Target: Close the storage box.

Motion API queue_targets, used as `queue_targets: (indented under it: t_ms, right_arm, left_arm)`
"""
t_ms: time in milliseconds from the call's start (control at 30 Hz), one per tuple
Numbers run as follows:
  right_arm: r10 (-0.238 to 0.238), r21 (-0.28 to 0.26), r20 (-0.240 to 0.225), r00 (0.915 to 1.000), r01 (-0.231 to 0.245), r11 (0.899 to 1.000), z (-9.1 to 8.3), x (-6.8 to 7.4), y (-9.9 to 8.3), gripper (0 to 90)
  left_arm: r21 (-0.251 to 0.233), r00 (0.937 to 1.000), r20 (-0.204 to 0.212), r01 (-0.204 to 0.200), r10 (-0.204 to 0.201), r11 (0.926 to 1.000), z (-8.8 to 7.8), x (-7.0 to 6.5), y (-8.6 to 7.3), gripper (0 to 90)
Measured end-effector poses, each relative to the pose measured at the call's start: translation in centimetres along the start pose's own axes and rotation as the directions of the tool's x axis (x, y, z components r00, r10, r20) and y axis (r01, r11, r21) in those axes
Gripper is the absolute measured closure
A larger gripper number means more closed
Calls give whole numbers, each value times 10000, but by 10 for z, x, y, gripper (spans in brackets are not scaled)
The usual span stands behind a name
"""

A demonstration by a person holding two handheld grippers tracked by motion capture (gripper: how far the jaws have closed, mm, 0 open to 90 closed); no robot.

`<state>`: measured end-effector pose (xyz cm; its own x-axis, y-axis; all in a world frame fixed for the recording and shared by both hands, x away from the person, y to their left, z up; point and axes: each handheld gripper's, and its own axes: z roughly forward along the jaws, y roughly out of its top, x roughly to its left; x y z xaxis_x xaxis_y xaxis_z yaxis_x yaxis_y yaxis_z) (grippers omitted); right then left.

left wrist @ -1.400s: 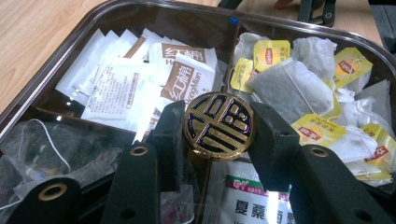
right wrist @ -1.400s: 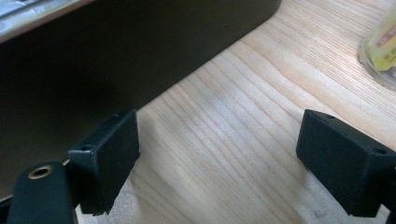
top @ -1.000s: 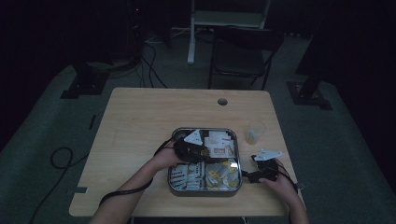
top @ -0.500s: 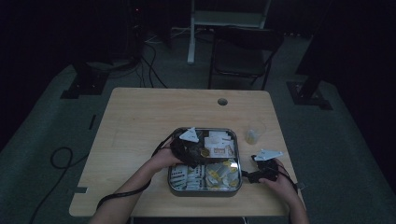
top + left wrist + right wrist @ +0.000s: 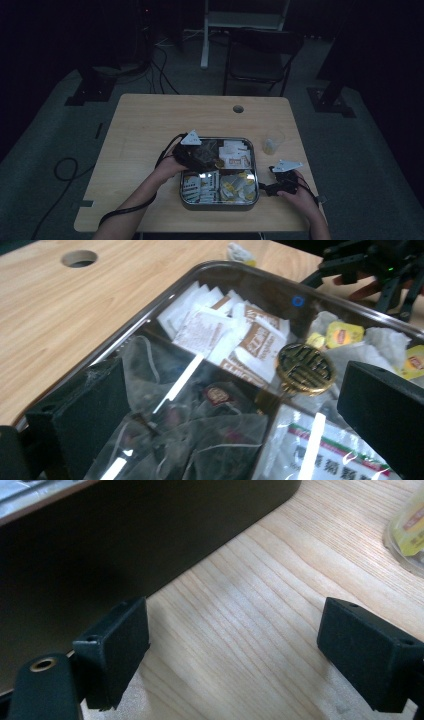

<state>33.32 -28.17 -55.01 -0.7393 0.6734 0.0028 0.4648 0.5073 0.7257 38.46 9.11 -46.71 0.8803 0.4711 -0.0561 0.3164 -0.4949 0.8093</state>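
A metal compartment tray (image 5: pixel 252 172) sits on the near half of the wooden table. My left gripper (image 5: pixel 210 159) hovers over its far-left compartment. Its jaws have just been opening and now stand wide, pads touching nothing. Under them lie clear mesh tea bags (image 5: pixel 200 440), seen beneath the gripper (image 5: pixel 235 425). White and brown sachets (image 5: pixel 235 335), a round gold knob (image 5: pixel 305 367) and yellow tea bags (image 5: pixel 345 332) fill the tray beyond. My right gripper (image 5: pixel 272 181) rests open on the table right of the tray. Bare wood shows between the right gripper's (image 5: pixel 235 650) jaws.
A clear plastic cup (image 5: pixel 273 142) with something yellow stands right of the tray, also at the edge of the right gripper view as the cup (image 5: pixel 410 530). The tray's dark wall (image 5: pixel 125 540) is close on my right gripper's left. A cable hole (image 5: pixel 238 108) lies in the far tabletop.
My left gripper has drifted a little toward the far-left corner of the tray. The right hand and gripper have stayed put.
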Motion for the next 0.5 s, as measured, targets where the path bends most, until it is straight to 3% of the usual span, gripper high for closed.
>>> queue_targets:
  t_ms: [333,500]
  right_arm:
    - [4,5,-6,10000,-4,10000,0,0,0,128]
    - [6,7,-12,10000,-6,10000,0,0,0,128]
  left_arm:
    - [-98,9982,-577,156,-162,9998,-11,8,-11,6]
    - [-166,9942,-1005,368,-382,9992,-19,16,-17,6]
